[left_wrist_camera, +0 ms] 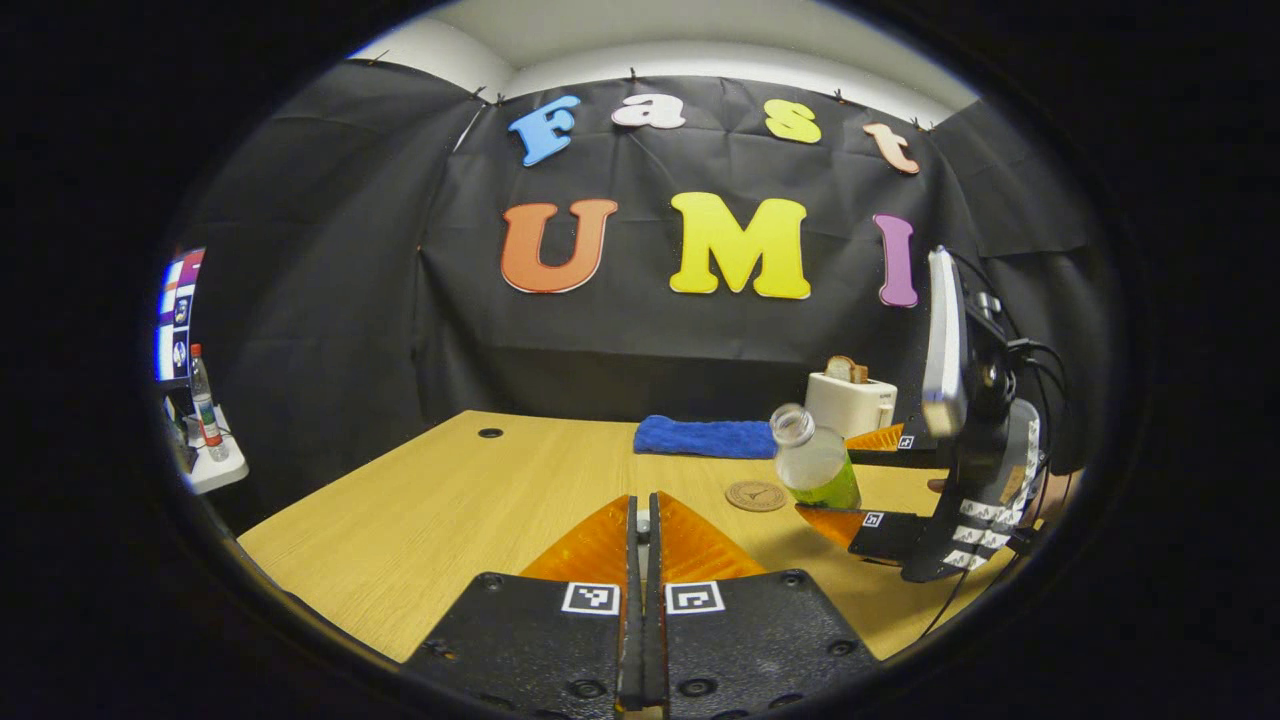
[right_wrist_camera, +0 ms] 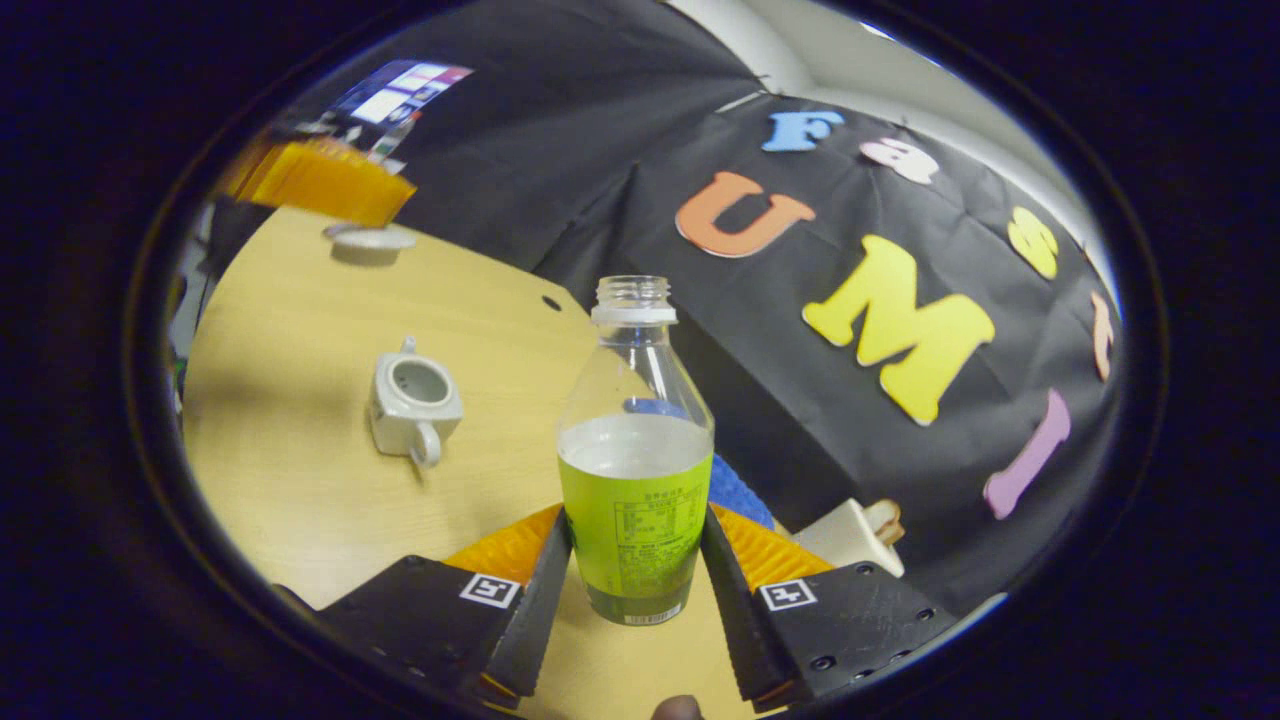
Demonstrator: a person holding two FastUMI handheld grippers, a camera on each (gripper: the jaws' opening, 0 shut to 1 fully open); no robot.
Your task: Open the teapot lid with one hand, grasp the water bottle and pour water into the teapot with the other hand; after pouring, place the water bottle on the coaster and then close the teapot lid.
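My right gripper is shut on the water bottle, an uncapped clear bottle with a green label and some liquid in it. In the left gripper view the bottle leans left in that gripper, above the table beside the round coaster. The white teapot stands on the table with its top open. My left gripper is shut, with a small white piece of the lid between its fingers. The right gripper view shows the left gripper holding the teapot lid above the table's far side.
A blue cloth and a white toaster with toast sit at the back of the wooden table. A side shelf with a bottle and a screen stands off the left edge.
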